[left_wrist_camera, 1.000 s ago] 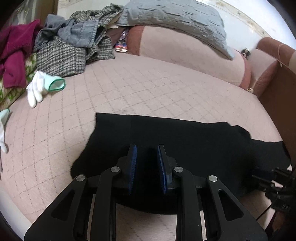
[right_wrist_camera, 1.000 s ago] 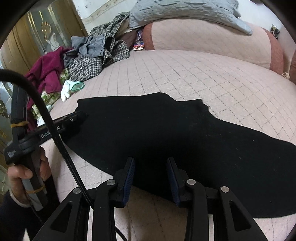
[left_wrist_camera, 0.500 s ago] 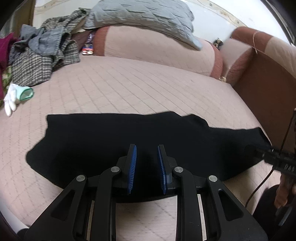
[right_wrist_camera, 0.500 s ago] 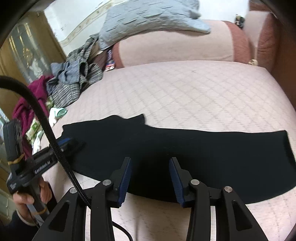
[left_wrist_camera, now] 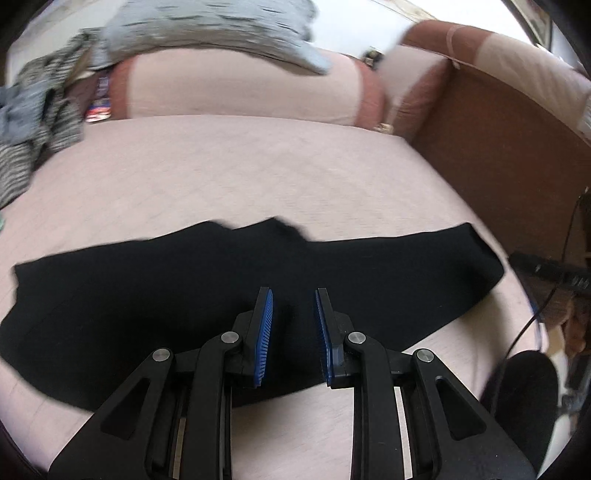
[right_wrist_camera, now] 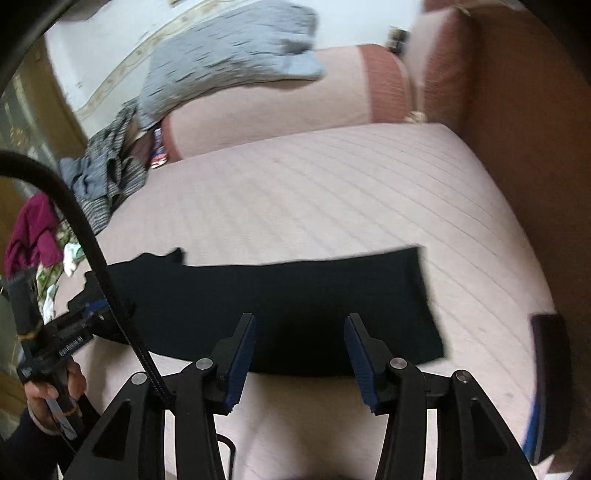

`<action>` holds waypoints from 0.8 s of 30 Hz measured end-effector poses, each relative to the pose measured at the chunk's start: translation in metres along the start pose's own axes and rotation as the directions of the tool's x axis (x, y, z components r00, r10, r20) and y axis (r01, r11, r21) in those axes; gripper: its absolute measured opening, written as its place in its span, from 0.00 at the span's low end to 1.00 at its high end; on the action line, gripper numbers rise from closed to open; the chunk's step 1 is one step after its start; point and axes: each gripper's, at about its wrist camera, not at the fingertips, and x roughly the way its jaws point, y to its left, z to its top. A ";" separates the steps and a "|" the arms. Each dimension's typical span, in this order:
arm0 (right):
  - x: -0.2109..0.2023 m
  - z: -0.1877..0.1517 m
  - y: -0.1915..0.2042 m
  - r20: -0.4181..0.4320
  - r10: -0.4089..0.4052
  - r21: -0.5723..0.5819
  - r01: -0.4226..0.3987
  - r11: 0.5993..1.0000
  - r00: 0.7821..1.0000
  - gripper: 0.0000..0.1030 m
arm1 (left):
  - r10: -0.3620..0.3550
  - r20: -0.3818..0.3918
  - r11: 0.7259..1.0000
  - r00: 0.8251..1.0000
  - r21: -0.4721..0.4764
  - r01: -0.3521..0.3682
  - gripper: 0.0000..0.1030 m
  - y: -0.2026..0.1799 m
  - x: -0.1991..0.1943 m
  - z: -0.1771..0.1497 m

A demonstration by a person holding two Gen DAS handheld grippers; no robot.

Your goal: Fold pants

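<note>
Black pants [left_wrist_camera: 184,280] lie flat and stretched sideways on the pink quilted bed [left_wrist_camera: 258,177]. My left gripper [left_wrist_camera: 293,295] hovers over their near edge, its blue pads a narrow gap apart with nothing between them. In the right wrist view the pants [right_wrist_camera: 295,295] end in a straight hem at the right. My right gripper [right_wrist_camera: 301,321] hangs above their near edge. Its jaws are opening and hold nothing. The left gripper [right_wrist_camera: 94,306] shows at that view's left over the pants' other end, held by a hand [right_wrist_camera: 55,391].
A pile of checked and grey clothes [left_wrist_camera: 33,122] lies at the bed's far left, with a maroon garment [right_wrist_camera: 33,232] and white gloves [right_wrist_camera: 70,258] nearby. A grey pillow [left_wrist_camera: 207,33] rests on a pink bolster [left_wrist_camera: 240,88]. A brown wooden panel [left_wrist_camera: 498,155] borders the right side.
Both grippers have swung to the right along the pants, so the leg hem is now in view. The right jaws have widened. The pants have stayed flat on the bed.
</note>
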 end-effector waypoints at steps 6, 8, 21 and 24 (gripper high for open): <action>0.002 -0.025 -0.046 -0.049 0.008 0.047 -0.006 0.999 0.999 0.46 | -0.155 -0.102 0.985 0.983 0.057 0.162 0.52 -0.055 0.043 0.029; 0.006 -0.033 -0.057 -0.059 0.023 0.061 -0.019 0.998 0.998 0.46 | -0.156 -0.114 0.981 0.981 0.095 0.167 0.52 -0.075 0.054 0.036; 0.015 -0.053 -0.089 0.000 0.141 0.116 -0.140 0.983 0.990 0.47 | -0.216 -0.212 0.928 0.953 0.259 0.268 0.52 -0.156 0.116 0.073; 0.018 -0.053 -0.091 0.026 0.178 0.120 -0.179 0.976 0.984 0.50 | -0.254 -0.265 0.904 0.930 0.277 0.326 0.52 -0.169 0.131 0.078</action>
